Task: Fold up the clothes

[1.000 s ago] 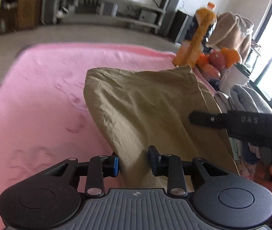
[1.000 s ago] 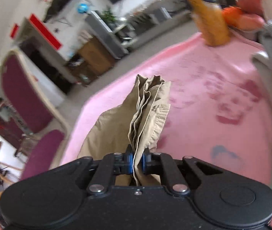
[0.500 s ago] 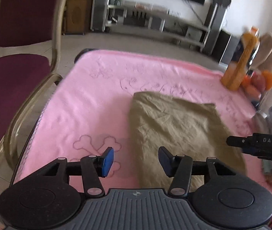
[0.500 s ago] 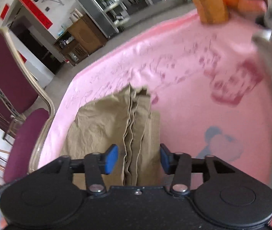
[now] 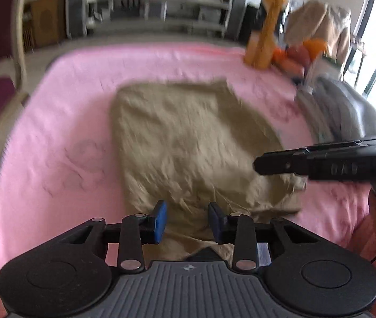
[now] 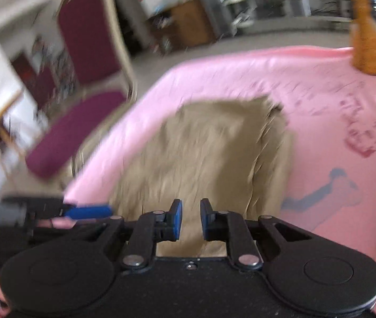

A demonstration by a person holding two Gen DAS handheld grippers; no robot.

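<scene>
Garment (image 5: 188,143) lies flat on pink cloth (image 5: 63,111) beneath both parted, empty claws (image 5: 187,221) (image 6: 190,218).

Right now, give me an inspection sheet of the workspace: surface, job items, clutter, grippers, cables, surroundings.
Surface: pink cloth with printed drawings covers the table.
Job's things: khaki garment lies folded, wrinkled, near edge rumpled.
Clutter: grey clothes at right; orange plush toy and fruit-like items at far corner.
Grippers: left gripper open over garment's near edge; right gripper open, holding nothing.
Cables: nothing seen.
Surroundings: purple chair, shelves behind, window at right; frames blurred.
</scene>
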